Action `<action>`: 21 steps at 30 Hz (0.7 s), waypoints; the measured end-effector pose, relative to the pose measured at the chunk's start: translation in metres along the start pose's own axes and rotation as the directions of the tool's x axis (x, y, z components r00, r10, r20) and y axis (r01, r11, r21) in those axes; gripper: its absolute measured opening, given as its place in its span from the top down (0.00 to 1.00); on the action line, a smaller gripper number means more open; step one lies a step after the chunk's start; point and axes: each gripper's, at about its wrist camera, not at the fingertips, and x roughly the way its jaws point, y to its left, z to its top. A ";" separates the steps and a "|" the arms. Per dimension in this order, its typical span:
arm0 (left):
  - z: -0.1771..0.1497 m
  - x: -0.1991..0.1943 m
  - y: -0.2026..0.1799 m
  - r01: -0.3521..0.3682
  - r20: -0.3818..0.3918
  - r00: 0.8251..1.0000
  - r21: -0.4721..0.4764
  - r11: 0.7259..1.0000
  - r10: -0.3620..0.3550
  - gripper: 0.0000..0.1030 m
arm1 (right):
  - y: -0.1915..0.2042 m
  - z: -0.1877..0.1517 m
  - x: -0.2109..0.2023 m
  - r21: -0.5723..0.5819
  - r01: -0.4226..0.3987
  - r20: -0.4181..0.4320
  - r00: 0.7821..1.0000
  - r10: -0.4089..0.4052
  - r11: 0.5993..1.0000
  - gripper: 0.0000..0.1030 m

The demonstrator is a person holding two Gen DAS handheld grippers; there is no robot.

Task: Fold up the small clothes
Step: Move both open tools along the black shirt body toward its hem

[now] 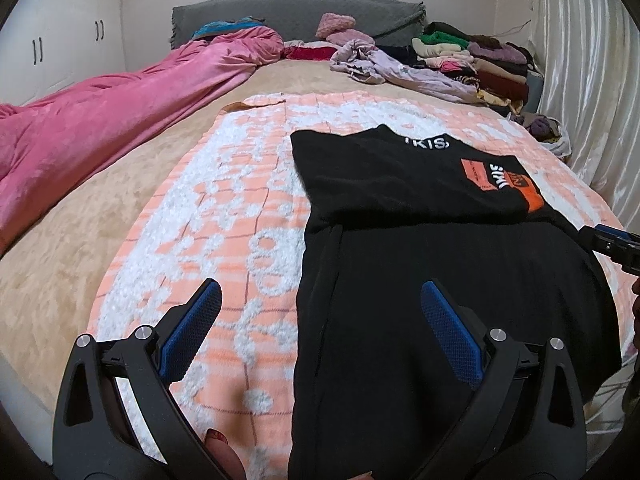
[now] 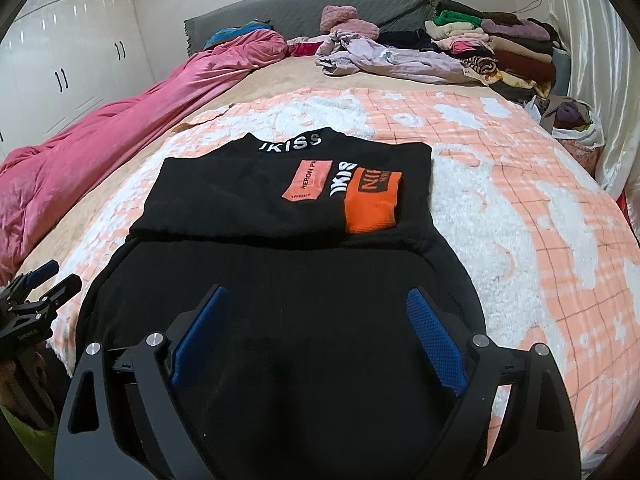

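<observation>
A black shirt (image 1: 400,264) (image 2: 280,276) with white lettering and orange patches lies on the peach-and-white blanket (image 1: 224,208) (image 2: 520,200), its sides folded in and its near half toward me. My left gripper (image 1: 320,292) is open and empty, hovering over the shirt's left edge. It also shows at the left edge of the right wrist view (image 2: 52,280). My right gripper (image 2: 316,300) is open and empty above the shirt's near half. Its tip shows at the right edge of the left wrist view (image 1: 612,240).
A pink quilt (image 1: 100,136) (image 2: 100,132) runs along the bed's left side. A lilac garment (image 1: 400,68) (image 2: 384,60) and a stack of folded clothes (image 1: 480,64) (image 2: 500,48) sit at the far right by the grey headboard (image 1: 296,16). A white curtain (image 1: 584,80) is at right.
</observation>
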 end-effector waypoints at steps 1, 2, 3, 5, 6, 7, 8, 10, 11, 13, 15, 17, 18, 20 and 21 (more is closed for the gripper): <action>-0.001 0.000 0.000 -0.002 -0.004 1.000 0.000 1.000 0.002 0.09 | 0.000 -0.002 0.000 0.000 -0.001 -0.003 1.000 0.001 1.000 0.12; -0.003 -0.001 0.000 -0.004 -0.007 1.000 0.001 1.000 0.004 0.09 | -0.001 -0.004 -0.001 0.000 0.000 -0.005 1.000 0.000 1.000 0.12; -0.004 -0.002 0.001 -0.005 -0.012 1.000 0.001 1.000 0.005 0.09 | -0.001 -0.006 -0.001 -0.001 0.000 -0.009 1.000 0.000 1.000 0.12; -0.007 -0.003 0.002 -0.004 -0.019 1.000 0.000 1.000 0.004 0.09 | -0.001 -0.010 -0.001 -0.002 0.002 -0.016 1.000 -0.002 1.000 0.12; -0.008 -0.004 0.003 -0.007 -0.023 1.000 -0.002 1.000 0.007 0.09 | -0.002 -0.013 -0.001 -0.004 0.002 -0.023 1.000 -0.002 1.000 0.12; -0.009 -0.004 0.004 -0.008 -0.026 1.000 -0.003 1.000 0.008 0.09 | -0.002 -0.015 -0.001 -0.005 0.003 -0.026 1.000 -0.003 1.000 0.12; -0.010 -0.004 0.005 -0.009 -0.031 0.999 -0.005 1.000 0.009 0.09 | -0.003 -0.018 -0.001 -0.006 0.005 -0.030 1.000 -0.006 1.000 0.12; -0.012 -0.005 0.008 -0.011 -0.043 0.999 -0.013 1.000 0.011 0.09 | -0.005 -0.022 -0.001 -0.007 0.008 -0.037 0.999 -0.008 1.000 0.12; -0.013 -0.005 0.010 -0.012 -0.047 0.999 -0.017 1.000 0.011 0.09 | -0.006 -0.025 -0.001 -0.004 0.010 -0.042 0.999 -0.011 1.000 0.12; -0.016 -0.005 0.013 -0.015 -0.056 0.998 -0.025 1.000 0.013 0.09 | -0.009 -0.029 -0.001 -0.003 0.015 -0.049 0.999 -0.015 1.000 0.12; -0.018 -0.005 0.015 -0.016 -0.065 0.998 -0.030 0.999 0.014 0.09 | -0.011 -0.034 -0.001 -0.002 0.019 -0.056 0.998 -0.019 1.000 0.12; -0.019 -0.005 0.017 -0.017 -0.072 0.997 -0.035 0.999 0.014 0.09 | -0.013 -0.038 -0.002 -0.001 0.024 -0.064 0.998 -0.024 1.000 0.12; -0.020 -0.005 0.018 -0.016 -0.078 0.997 -0.039 0.999 0.013 0.09 | -0.014 -0.040 -0.003 -0.002 0.024 -0.066 0.997 -0.025 1.000 0.12; -0.022 -0.005 0.020 -0.016 -0.090 0.996 -0.045 0.999 0.012 0.09 | -0.015 -0.043 -0.004 -0.004 0.027 -0.070 0.997 -0.028 1.000 0.12; -0.023 -0.004 0.022 -0.013 -0.100 0.995 -0.049 0.999 0.008 0.09 | -0.016 -0.046 -0.004 -0.004 0.029 -0.074 0.997 -0.029 1.000 0.12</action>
